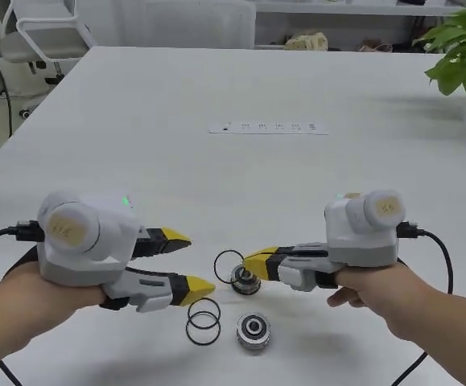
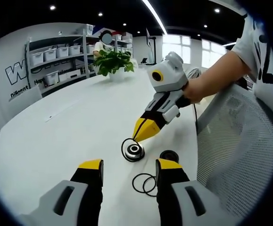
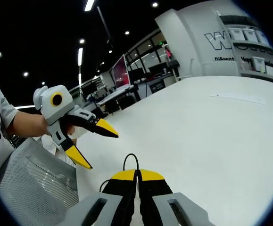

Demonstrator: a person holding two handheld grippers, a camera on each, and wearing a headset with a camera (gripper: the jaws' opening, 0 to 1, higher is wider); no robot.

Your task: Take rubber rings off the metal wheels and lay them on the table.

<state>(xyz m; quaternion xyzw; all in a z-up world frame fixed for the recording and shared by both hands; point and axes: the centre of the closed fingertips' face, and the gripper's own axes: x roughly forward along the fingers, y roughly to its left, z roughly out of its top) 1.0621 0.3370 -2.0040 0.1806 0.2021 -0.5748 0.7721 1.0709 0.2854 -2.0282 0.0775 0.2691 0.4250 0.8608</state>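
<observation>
My right gripper (image 1: 253,264) is shut on a thin black rubber ring (image 1: 216,262), which loops out from its yellow tips (image 3: 137,175) beside a small metal wheel (image 1: 245,279). In the left gripper view that ring (image 2: 123,147) curls round the wheel (image 2: 135,151) under the right gripper's tip (image 2: 141,133). My left gripper (image 1: 184,263) stands open to the left of the wheel, nothing between its jaws (image 2: 129,165). A second wheel (image 1: 253,331) lies nearer me. Two loose rings (image 1: 204,322) lie overlapped on the white table (image 1: 241,185).
A white power strip (image 1: 269,127) lies mid-table. A green plant (image 1: 462,56) stands at the far right and a white chair (image 1: 43,32) at the far left. A grey mesh chair (image 2: 240,141) is by the table's near edge.
</observation>
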